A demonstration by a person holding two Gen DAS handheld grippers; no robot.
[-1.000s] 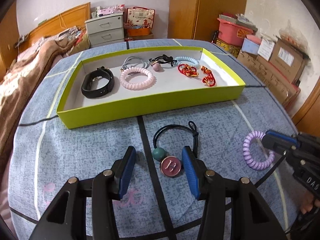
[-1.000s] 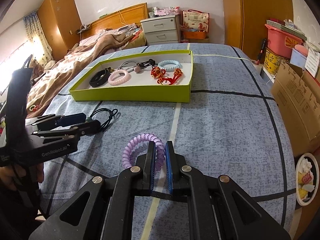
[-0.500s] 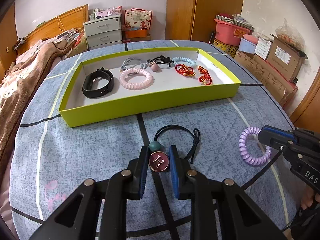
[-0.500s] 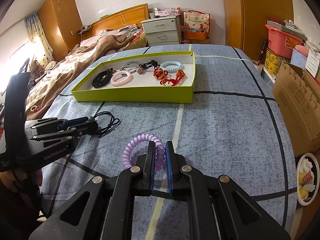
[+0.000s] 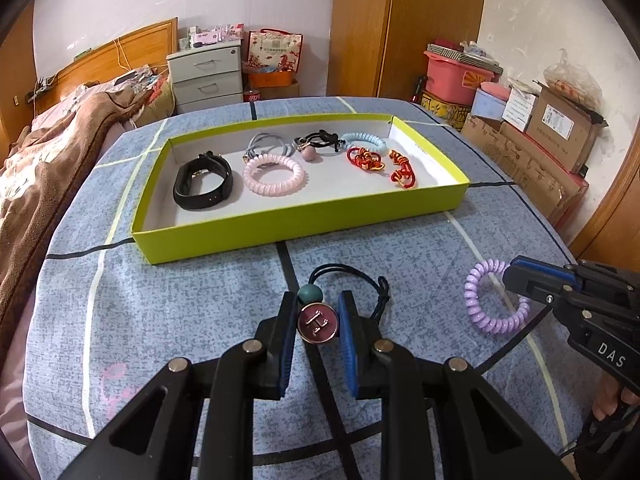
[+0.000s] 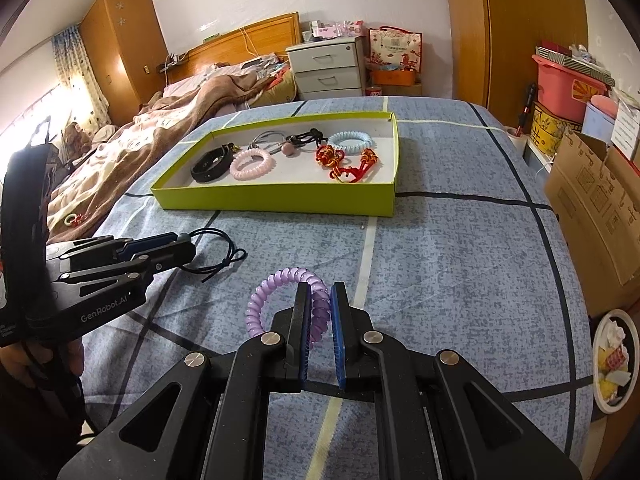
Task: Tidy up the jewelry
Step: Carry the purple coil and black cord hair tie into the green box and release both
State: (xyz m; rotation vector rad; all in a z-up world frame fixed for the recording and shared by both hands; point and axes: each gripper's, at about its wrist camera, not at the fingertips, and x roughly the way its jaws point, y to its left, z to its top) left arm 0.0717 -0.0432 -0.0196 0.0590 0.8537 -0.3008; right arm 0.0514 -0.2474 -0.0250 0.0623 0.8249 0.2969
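Left gripper (image 5: 318, 322) is pinching the maroon disc charm (image 5: 318, 321) of the black hair tie (image 5: 352, 280) at 6 o'clock from the green tray (image 5: 280, 224), its jaws having just been closing, while the right gripper (image 6: 320, 312) is clamping the purple coil hair tie (image 6: 280, 300); both should be lifting clear before crossing the tray's near wall.

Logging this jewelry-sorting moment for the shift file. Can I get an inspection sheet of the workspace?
Surface: blue bedcover with dark and pale lines.
Job's things: green tray holding a black band, pink coil, red knots and other ties; hair tie with round charm and purple coil lie outside the tray, on the cover.
Clutter: nothing seen on the cover.
Grippers: left gripper shut on the charm; right gripper shut on the purple coil.
Cables: nothing seen.
Surroundings: bed with brown blanket, drawer unit, cardboard boxes.
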